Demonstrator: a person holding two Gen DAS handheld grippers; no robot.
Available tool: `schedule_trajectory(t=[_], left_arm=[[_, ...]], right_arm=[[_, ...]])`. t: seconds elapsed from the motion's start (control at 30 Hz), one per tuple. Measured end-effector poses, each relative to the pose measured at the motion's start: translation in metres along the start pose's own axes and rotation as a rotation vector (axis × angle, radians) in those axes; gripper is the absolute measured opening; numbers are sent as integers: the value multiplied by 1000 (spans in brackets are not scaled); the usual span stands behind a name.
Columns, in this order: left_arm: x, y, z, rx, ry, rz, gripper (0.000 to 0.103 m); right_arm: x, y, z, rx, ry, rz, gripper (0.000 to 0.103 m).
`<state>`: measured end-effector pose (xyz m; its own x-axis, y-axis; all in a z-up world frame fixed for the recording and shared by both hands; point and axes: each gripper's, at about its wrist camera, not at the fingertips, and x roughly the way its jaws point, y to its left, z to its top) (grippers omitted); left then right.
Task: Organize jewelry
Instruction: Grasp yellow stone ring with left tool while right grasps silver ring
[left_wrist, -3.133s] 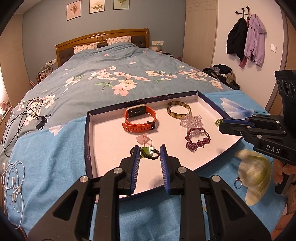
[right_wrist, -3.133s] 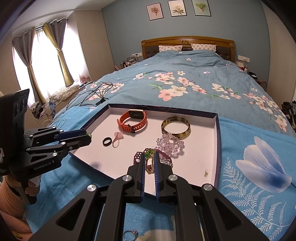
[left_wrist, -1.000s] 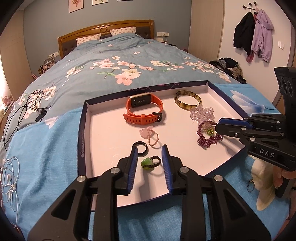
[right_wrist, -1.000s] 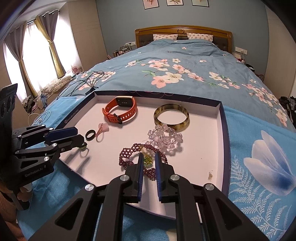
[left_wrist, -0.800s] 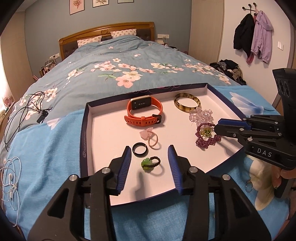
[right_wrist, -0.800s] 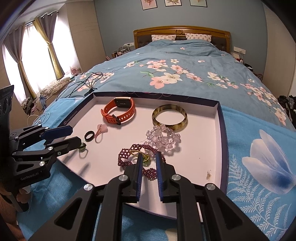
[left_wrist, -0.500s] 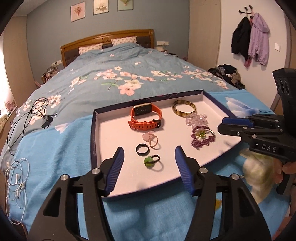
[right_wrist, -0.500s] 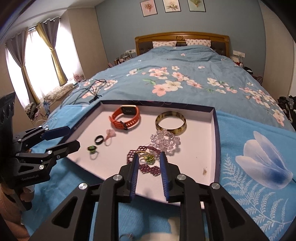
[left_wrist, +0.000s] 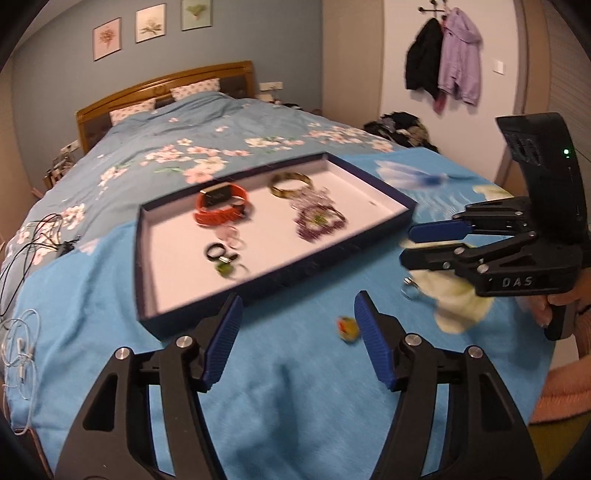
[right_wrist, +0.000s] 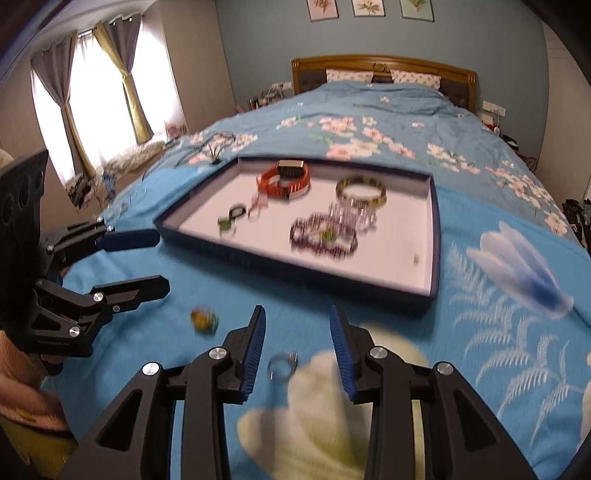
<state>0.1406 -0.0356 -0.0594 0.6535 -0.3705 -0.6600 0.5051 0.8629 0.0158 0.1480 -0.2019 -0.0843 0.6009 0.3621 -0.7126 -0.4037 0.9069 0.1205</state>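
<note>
The dark-rimmed white tray (left_wrist: 280, 280) (right_wrist: 295, 271) lies on the blue blanket. In it are an orange watch band (left_wrist: 218, 210), a brown bangle (left_wrist: 291, 182), a purple bead bracelet (right_wrist: 323, 236), a black ring (left_wrist: 214, 251) and a green ring (left_wrist: 227, 268). My left gripper (left_wrist: 298, 300) hangs over the blanket in front of the tray, jaws opening and empty. A small yellow-red trinket (left_wrist: 347, 328) lies by its right finger. My right gripper (right_wrist: 297, 310) is also opening. A silver ring (right_wrist: 282, 365) lies on the blanket beneath its gap, untouched.
Black cables (left_wrist: 37, 236) and a white earphone cord (left_wrist: 18, 343) lie at the blanket's left side. A hand (left_wrist: 554, 306) grips the right gripper's handle. Coats (left_wrist: 443, 66) hang on the far wall. Curtained windows (right_wrist: 99, 107) stand left of the bed.
Both grippers have drawn back out of the tray to the near blanket and spread their jaws. The green ring and the green bead piece stay behind in the tray.
</note>
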Motion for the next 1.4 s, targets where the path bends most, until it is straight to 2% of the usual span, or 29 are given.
schedule_trajectory(t=[0.17, 0.57, 0.77, 0.9, 1.0, 1.07, 1.4], left_arm=[[13, -14, -6, 17, 57, -14, 62], [36, -16, -4, -18, 129, -37, 53], [44, -13, -5, -41, 168, -51, 37], [44, -13, -6, -49, 171, -53, 26], [44, -15, -7, -48, 172, -52, 19], [44, -15, -7, -51, 172, -56, 17], [39, -12, -8, -78, 150, -64, 17]], right_arm=[[2, 4, -18, 5, 42, -3, 34], [10, 17, -21, -12, 79, -7, 34], [12, 20, -21, -20, 84, -31, 33], [12, 21, -21, -27, 86, -53, 29], [13, 21, -20, -30, 86, -64, 24], [13, 22, -20, -34, 87, -64, 16], [12, 21, -19, -24, 83, -58, 15]])
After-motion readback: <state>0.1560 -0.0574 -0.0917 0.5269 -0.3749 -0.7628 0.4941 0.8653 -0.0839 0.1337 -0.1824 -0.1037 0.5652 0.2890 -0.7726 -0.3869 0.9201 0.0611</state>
